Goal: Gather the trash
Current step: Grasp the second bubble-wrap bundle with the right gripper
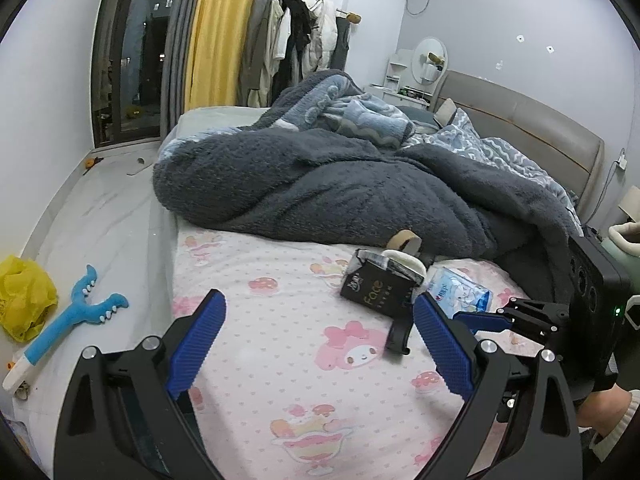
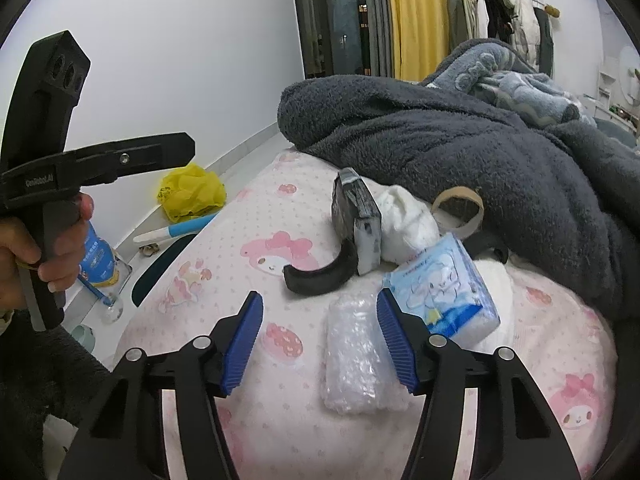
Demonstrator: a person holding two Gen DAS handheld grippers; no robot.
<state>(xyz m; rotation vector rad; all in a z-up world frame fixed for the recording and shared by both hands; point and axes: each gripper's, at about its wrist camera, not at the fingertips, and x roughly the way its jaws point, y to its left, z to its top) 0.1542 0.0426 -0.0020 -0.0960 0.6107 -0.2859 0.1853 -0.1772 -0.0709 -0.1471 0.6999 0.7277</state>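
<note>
Trash lies on the pink cartoon bedsheet [image 1: 288, 320]: a black "Face" box [image 1: 374, 290] [image 2: 356, 216], a crumpled white tissue [image 2: 408, 224], a cardboard tube ring [image 1: 404, 240] [image 2: 458, 210], a blue tissue pack [image 1: 460, 290] [image 2: 444, 292], a curved black plastic piece [image 1: 400, 336] [image 2: 320, 274] and a clear bubble-wrap piece [image 2: 354, 356]. My left gripper [image 1: 320, 312] is open and empty over the sheet, left of the box. My right gripper [image 2: 320, 312] is open, its jaws on either side of the bubble wrap's near end. The right gripper also shows in the left wrist view [image 1: 488, 320].
A dark grey blanket [image 1: 340, 184] is heaped across the bed behind the trash. On the floor left of the bed lie a yellow plastic bag [image 1: 24, 300] [image 2: 192, 194], a blue toy [image 1: 76, 316] and a bottle [image 2: 96, 256].
</note>
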